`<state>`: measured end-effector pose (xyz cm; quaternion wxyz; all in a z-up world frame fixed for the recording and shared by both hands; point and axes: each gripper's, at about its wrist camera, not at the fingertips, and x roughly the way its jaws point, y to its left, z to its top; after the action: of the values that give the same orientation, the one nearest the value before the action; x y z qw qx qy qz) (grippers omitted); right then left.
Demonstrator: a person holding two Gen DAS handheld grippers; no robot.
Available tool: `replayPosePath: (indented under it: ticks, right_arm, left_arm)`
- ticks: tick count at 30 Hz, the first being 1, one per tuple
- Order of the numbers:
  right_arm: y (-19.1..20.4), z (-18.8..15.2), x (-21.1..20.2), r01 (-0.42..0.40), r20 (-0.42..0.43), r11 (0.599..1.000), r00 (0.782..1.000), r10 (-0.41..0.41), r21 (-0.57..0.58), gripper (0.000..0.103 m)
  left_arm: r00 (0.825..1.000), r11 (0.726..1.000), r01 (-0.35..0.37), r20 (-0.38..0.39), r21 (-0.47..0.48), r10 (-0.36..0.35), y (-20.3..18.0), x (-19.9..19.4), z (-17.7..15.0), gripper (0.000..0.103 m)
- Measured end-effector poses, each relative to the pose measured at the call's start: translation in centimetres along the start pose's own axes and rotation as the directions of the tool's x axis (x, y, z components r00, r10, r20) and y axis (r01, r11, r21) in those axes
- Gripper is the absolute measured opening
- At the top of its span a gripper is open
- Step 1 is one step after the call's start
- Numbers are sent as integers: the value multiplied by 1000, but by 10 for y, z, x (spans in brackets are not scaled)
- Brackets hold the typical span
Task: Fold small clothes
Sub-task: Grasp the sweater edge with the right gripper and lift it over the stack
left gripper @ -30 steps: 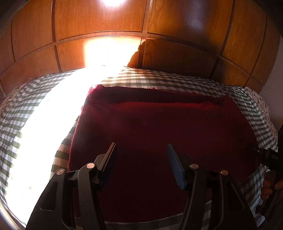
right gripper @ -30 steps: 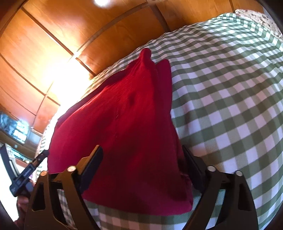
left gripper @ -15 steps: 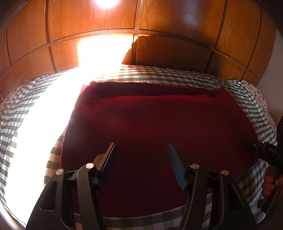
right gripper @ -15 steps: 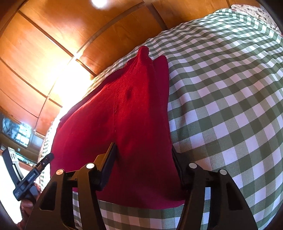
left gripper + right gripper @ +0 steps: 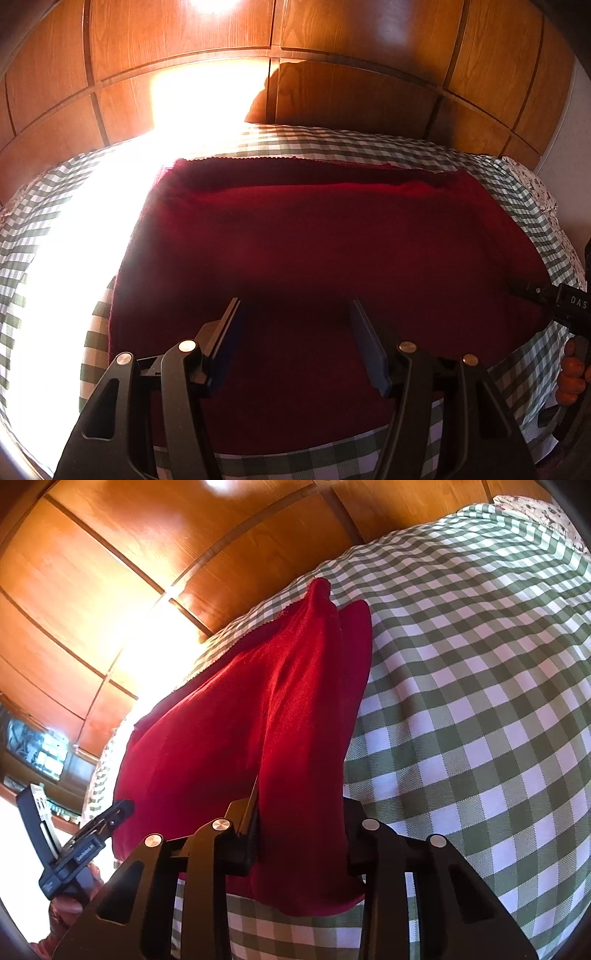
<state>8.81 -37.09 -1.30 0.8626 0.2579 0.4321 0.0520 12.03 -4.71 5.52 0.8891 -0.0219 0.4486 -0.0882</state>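
A dark red garment [image 5: 325,251] is lying flat on a green-checked bedspread [image 5: 480,664], its long axis running side to side along the wooden headboard [image 5: 332,37], with a folded band at the far edge. The step in hand appears to be gripping for a fold. The right gripper [image 5: 301,830] is closing its jaws over the garment's right end, cloth bunching between them. The left gripper [image 5: 295,332] is hovering over the near edge, jaws apart, holding nothing. Next, the left likely needs to pinch cloth too.
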Motion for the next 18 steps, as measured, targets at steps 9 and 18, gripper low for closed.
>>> replayPosePath:
  ticks: [9, 18]
  right_arm:
    - [23, 7, -11, -1, 22, 999, 1000, 2, -51, 28]
    - [60, 9, -17, 3, 39, 991, 999, 3, -134, 27]
  left_arm:
    - [1000, 1000, 22, -1, -14, -22, 3, 3, 1, 59]
    - [996, 994, 90, 1, -55, -90, 23, -9, 0, 59]
